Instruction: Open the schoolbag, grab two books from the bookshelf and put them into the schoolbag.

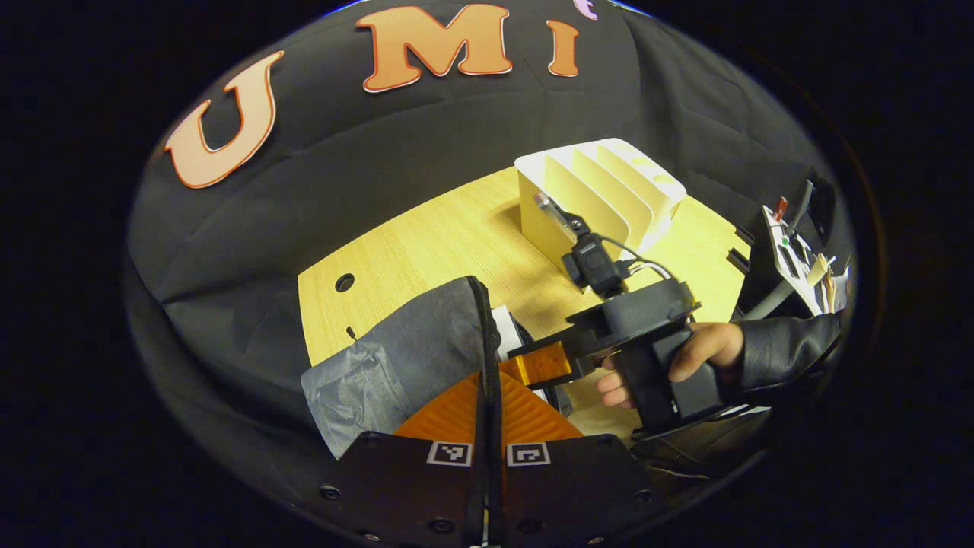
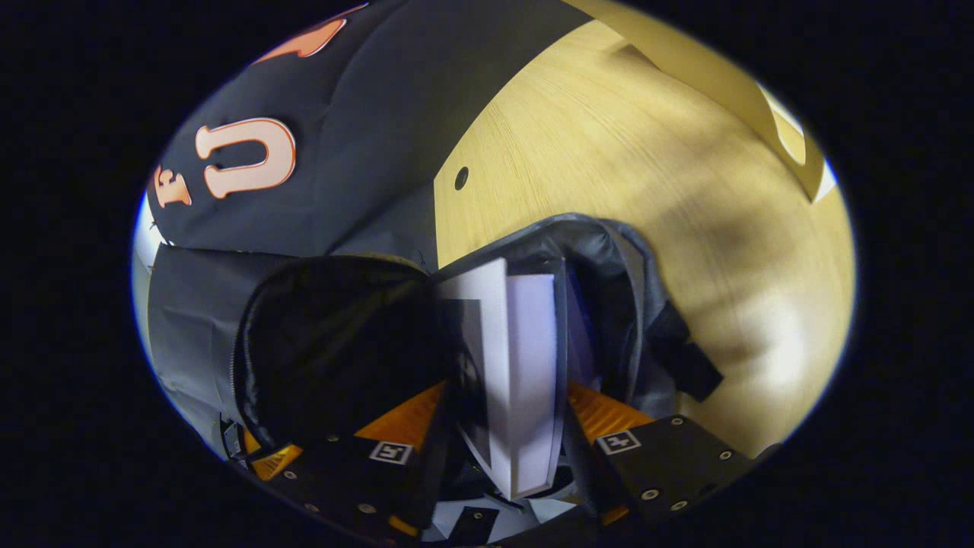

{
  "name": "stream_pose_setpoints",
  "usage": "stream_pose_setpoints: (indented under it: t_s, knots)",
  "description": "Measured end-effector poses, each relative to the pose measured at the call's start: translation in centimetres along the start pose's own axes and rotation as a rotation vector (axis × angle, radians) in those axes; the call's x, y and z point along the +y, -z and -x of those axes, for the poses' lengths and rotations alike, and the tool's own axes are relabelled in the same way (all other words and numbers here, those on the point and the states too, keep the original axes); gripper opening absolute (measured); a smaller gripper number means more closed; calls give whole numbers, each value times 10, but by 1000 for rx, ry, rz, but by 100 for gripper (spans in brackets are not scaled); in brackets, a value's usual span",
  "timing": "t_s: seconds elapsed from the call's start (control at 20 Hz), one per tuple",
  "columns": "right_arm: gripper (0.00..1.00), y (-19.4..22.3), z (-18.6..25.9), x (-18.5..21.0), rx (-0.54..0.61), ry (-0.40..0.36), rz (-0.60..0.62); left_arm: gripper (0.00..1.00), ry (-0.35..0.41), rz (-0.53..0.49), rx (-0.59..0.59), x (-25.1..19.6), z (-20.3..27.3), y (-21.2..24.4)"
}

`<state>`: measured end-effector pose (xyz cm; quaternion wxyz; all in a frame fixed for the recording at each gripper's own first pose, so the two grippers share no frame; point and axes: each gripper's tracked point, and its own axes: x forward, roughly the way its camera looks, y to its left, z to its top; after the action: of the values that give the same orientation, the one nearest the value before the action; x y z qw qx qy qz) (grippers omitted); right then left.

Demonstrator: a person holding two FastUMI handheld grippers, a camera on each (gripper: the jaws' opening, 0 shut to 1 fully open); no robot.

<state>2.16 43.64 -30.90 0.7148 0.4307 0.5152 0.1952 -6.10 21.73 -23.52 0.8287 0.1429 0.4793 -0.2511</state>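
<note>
The grey schoolbag (image 1: 411, 358) lies on the wooden table (image 1: 456, 236), and its dark mouth (image 2: 335, 342) gapes wide. My left gripper (image 1: 491, 396) is shut on the bag's black zipper rim (image 1: 487, 335) and holds it up. My right gripper (image 2: 506, 415) is shut on a pale-covered book (image 2: 517, 365) that stands upright in the bag's mouth. In the left gripper view, a hand holds the right gripper (image 1: 533, 365) just right of the rim. The white bookshelf (image 1: 601, 190) stands behind at the table's far side, and its slots look empty.
A small round hole (image 1: 344, 282) marks the table left of the bag. A stand with cables and small parts (image 1: 799, 259) sits past the table's right edge. The person's black sleeve (image 1: 791, 342) reaches in from the right. Bare wood (image 2: 685, 228) stretches beyond the bag.
</note>
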Motion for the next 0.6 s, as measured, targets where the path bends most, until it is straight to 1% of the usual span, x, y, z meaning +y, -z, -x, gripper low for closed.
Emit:
stream_pose_setpoints:
  t_s: [0.05,0.15,0.35,0.4,0.45,0.5,0.55,0.6]
  knots:
    - [84,-8,8,-4,-10,32,18,3,0,9,0,-1,-1,1]
    - [96,-20,29,-12,-40,80,62,3,-9,26,6,-2,-6,1]
    - [97,-55,81,-21,-146,117,114,6,-3,70,15,-11,-19,1]
    - [97,-65,97,-21,-176,123,135,10,9,78,14,-17,-20,-2]
    - [97,-72,111,-22,-202,135,154,11,31,86,11,-27,-23,-4]
    - [97,-80,124,-22,-229,144,177,17,49,87,5,-36,-25,-9]
    - [97,-88,138,-24,-257,155,197,20,72,87,-8,-46,-27,-14]
    - [97,-97,152,-24,-280,161,221,37,88,94,-17,-55,-29,-21]
